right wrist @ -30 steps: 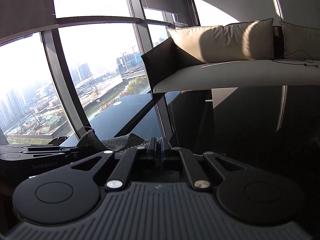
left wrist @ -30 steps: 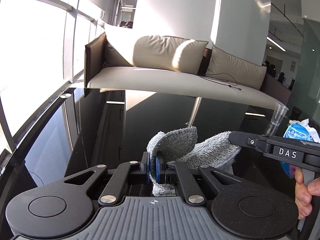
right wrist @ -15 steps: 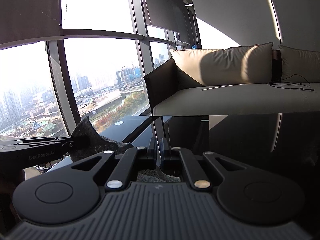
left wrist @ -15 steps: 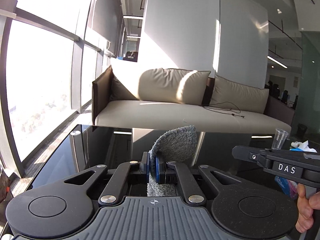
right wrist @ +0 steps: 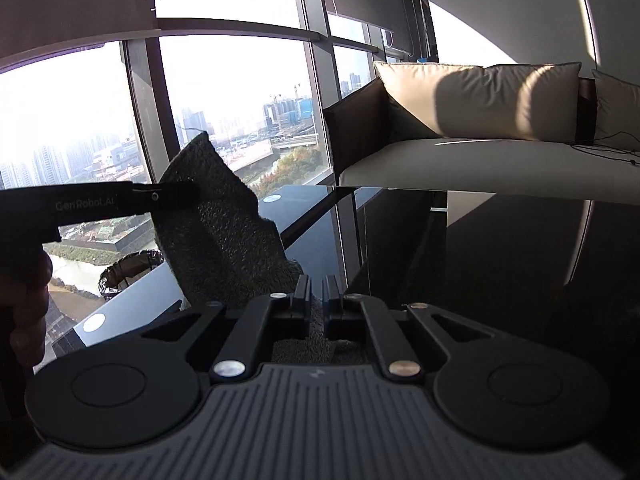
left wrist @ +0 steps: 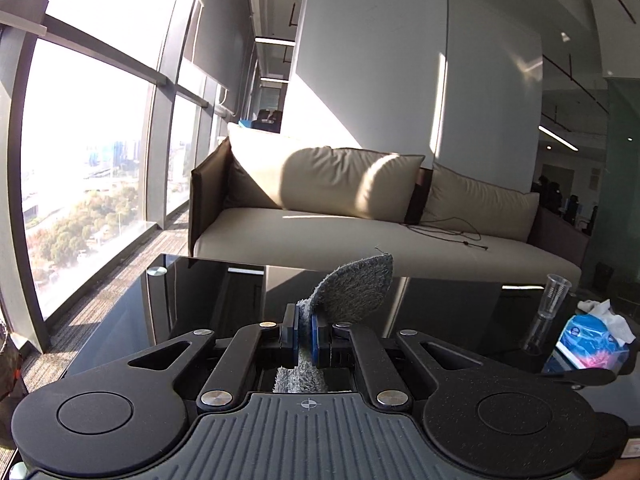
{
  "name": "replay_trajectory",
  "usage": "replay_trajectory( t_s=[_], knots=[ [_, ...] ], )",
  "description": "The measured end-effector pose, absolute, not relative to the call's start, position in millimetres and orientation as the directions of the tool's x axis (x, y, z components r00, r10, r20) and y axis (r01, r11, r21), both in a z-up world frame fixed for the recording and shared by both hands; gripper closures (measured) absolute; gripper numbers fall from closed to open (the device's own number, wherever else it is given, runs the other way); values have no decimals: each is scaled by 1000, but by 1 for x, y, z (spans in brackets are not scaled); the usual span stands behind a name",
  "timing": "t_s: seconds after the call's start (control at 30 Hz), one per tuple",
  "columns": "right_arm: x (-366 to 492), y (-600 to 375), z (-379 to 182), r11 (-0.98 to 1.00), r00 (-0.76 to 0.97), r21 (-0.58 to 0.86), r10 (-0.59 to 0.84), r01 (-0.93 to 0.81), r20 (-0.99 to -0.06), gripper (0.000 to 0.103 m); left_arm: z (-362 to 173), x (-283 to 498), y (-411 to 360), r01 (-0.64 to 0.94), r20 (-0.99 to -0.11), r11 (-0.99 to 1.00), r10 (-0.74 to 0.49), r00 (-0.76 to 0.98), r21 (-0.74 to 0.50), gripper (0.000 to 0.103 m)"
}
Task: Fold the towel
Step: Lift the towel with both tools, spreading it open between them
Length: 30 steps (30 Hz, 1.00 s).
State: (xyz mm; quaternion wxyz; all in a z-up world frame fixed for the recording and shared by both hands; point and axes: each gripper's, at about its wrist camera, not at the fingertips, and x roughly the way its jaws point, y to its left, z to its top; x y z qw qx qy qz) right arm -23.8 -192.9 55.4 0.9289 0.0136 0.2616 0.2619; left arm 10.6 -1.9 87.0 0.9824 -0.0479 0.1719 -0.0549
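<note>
The left gripper clamps the fuzzy grey cloth towel; the right gripper fingers are opening around it, so its 6 o'clock end may sag crooked.

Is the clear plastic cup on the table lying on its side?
No, the clear plastic cup stands upright on the black table, beside the tissue pack.

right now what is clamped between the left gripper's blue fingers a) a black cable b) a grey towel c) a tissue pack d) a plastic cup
b, in the left wrist view the left gripper is shut on the grey towel, a corner of which stands up above the fingers.
</note>
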Motion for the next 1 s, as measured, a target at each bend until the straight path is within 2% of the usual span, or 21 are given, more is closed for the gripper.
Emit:
replay_trajectory(
  t_s=[0.07, 0.17, 0.53, 0.6, 0.63, 0.67, 0.77, 1.0],
  knots=[
    [-24, -189, 44, 853, 691, 160, 500, -497, -522, 73, 86, 12, 0, 90, -339, 989, -125, 933, -119, 98],
    [-24, -184, 34, 853, 671, 159, 494, -497, -553, 67, 84, 14, 4, 91, -344, 988, -129, 930, -125, 98],
    [-11, -168, 17, 865, 667, 146, 468, -480, -579, 67, 80, 15, 13, 97, -352, 988, -135, 926, -123, 98],
    [-11, -164, 13, 864, 671, 120, 460, -489, -582, 75, 79, 16, 14, 94, -356, 987, -134, 925, -128, 98],
    [-12, -164, 11, 863, 671, 116, 459, -491, -582, 84, 79, 16, 15, 94, -357, 987, -135, 924, -129, 98],
    [-12, -163, 9, 863, 670, 114, 460, -493, -583, 89, 78, 16, 15, 94, -357, 987, -134, 924, -128, 98],
    [-13, -162, 8, 859, 675, 98, 461, -502, -576, 98, 78, 16, 15, 94, -358, 987, -135, 924, -128, 98],
    [-6, -178, 19, 859, 701, 216, 505, -463, -503, 103, 78, 16, 20, 88, -359, 987, -131, 924, -134, 98]
  ],
)
